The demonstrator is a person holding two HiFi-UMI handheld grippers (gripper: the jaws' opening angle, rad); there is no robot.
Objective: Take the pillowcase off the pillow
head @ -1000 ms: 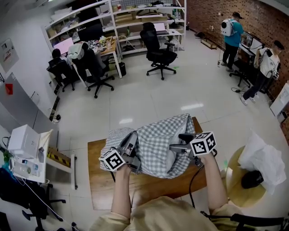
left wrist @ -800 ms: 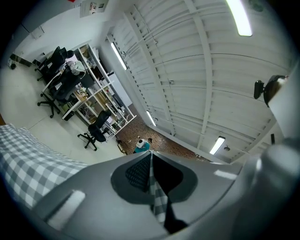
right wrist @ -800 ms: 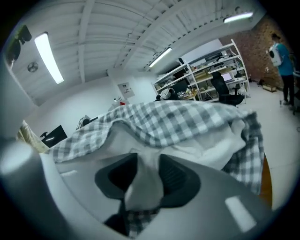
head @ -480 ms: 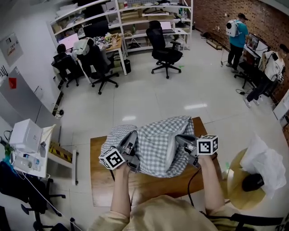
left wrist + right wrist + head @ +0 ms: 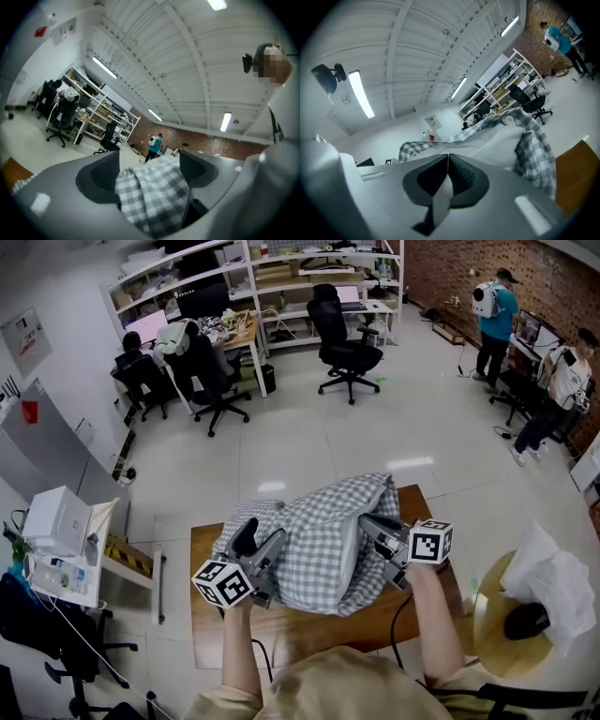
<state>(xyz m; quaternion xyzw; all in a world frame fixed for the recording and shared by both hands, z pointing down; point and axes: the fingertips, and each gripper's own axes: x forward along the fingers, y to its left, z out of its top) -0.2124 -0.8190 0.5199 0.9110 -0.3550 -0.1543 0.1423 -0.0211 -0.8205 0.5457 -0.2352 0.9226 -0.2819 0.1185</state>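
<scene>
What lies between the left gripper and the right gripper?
The pillow, mostly inside its checked pillowcase, seen in the head view. The left gripper jaws have just been opening, a pillowcase fold between them.

You wear a tan top (image 5: 337, 690) at the frame's bottom edge. Your left gripper (image 5: 261, 542) and right gripper (image 5: 367, 523) are grey with black pads (image 5: 105, 176) — each carries 1 cube (image 5: 430, 542) of black-and-white square markers; a black cable (image 5: 398, 615) trails below the right one.
</scene>
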